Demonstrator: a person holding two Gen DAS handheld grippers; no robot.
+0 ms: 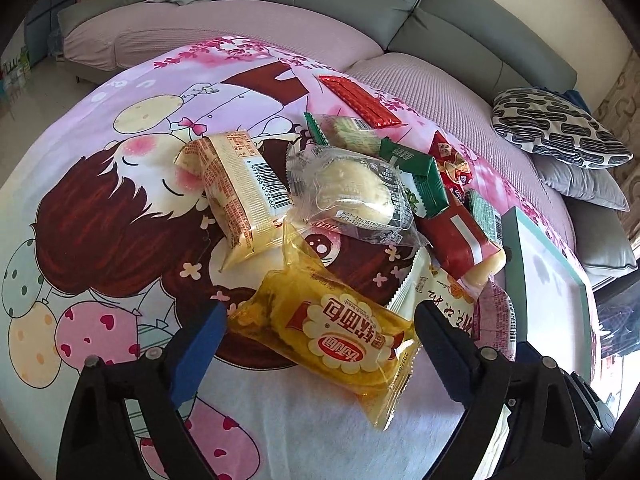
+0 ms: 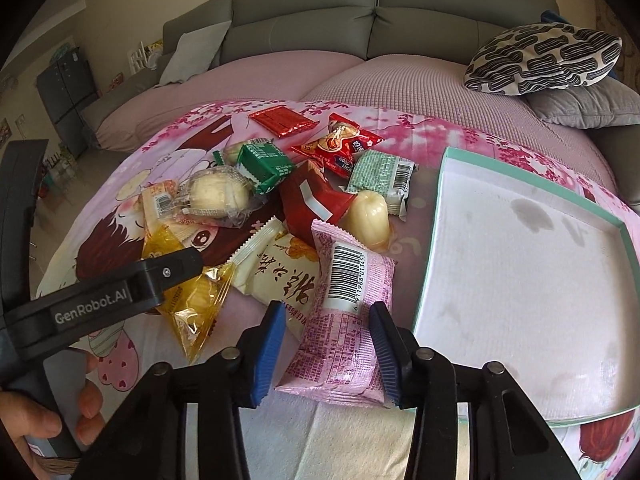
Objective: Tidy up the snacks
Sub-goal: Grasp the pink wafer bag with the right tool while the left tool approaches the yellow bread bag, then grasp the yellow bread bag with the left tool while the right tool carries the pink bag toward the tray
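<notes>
A: Where does the heap of snacks lie?
B: On the cartoon-printed pink cloth, left of the shallow teal-rimmed cardboard tray.

A: And nearest the tray?
B: The pink crinkle-edged packet, with the yellow clear-film cake pack to its left and the flat red foil bar farthest back.

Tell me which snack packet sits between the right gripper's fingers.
The pink packet with the barcode facing up. It alone lies between the right gripper; the yellow packet lies between the left gripper.
</notes>
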